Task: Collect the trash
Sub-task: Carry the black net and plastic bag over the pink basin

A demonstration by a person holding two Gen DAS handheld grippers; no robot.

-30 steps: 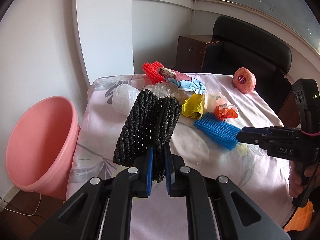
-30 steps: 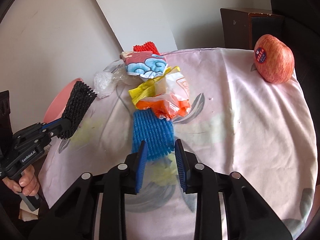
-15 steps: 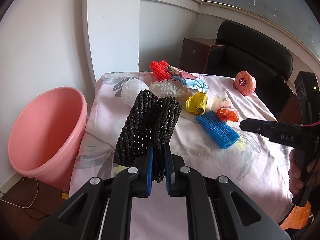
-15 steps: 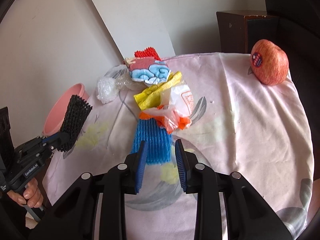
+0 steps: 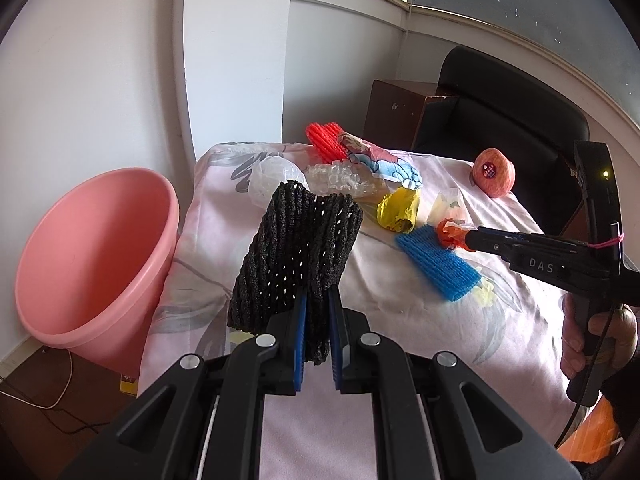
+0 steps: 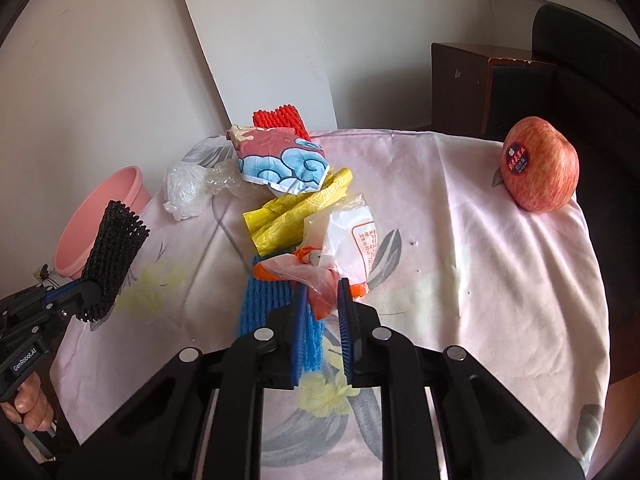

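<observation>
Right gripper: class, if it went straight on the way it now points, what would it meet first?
The right gripper, shut on the orange bag, would probably first push into the white wrapper just ahead, though depth is hard to judge.

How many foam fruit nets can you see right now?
3: black net in the left claw, blue net under the right claw, red net at the far edge. Others may be buried.

- The trash pile (image 6: 296, 200) crowded the surface's (image 6: 460, 248) far left corner, leaving no gap between pieces.
- The right half lay open, with only an apple (image 6: 540, 164) at its far edge.
- The basin (image 5: 96, 256) stood open-mouthed just off the left edge.
- A wall (image 5: 92, 80) and chair (image 5: 512, 112) closed the far side.
</observation>
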